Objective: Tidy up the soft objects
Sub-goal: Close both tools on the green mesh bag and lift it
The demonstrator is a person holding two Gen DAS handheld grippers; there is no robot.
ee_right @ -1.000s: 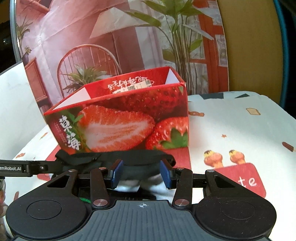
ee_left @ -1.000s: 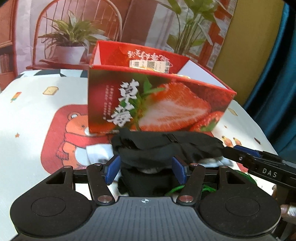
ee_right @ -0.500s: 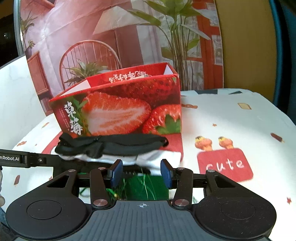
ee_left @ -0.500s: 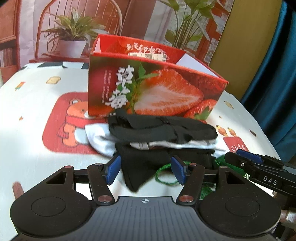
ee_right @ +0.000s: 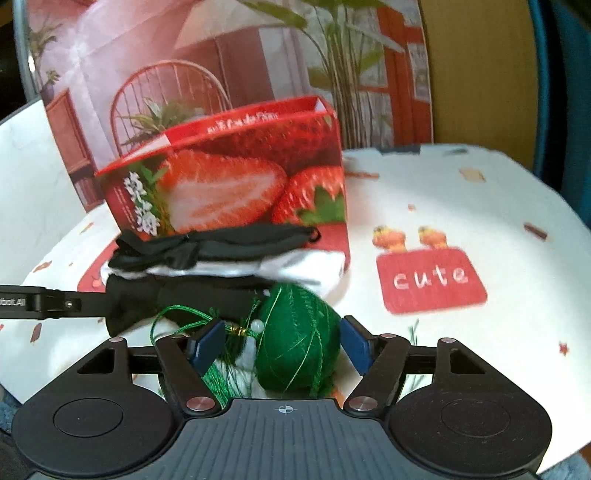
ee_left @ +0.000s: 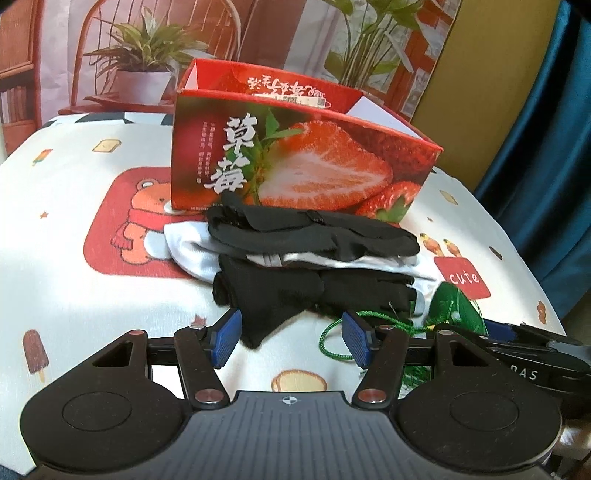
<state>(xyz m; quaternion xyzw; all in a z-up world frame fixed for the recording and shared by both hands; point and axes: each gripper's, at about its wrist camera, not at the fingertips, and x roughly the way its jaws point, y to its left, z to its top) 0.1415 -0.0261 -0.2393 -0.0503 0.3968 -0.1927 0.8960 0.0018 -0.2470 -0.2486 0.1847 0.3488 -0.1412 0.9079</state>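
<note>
Left wrist view: cartoon-print tablecloth [ee_left: 92,288], teal curtain [ee_left: 546,147]; left fingers [ee_left: 227,334] released, right fingers [ee_right: 356,345] opening.

Black and white socks [ee_left: 295,254] and green pouch [ee_right: 299,347] lie before strawberry box [ee_left: 295,155].

Looks like a home set-up: tabletop [ee_left: 74,288] under a cartoon-print cloth, printed backdrop [ee_left: 258,33] of a chair and potted plants behind, teal curtain [ee_left: 546,147] alongside.
</note>
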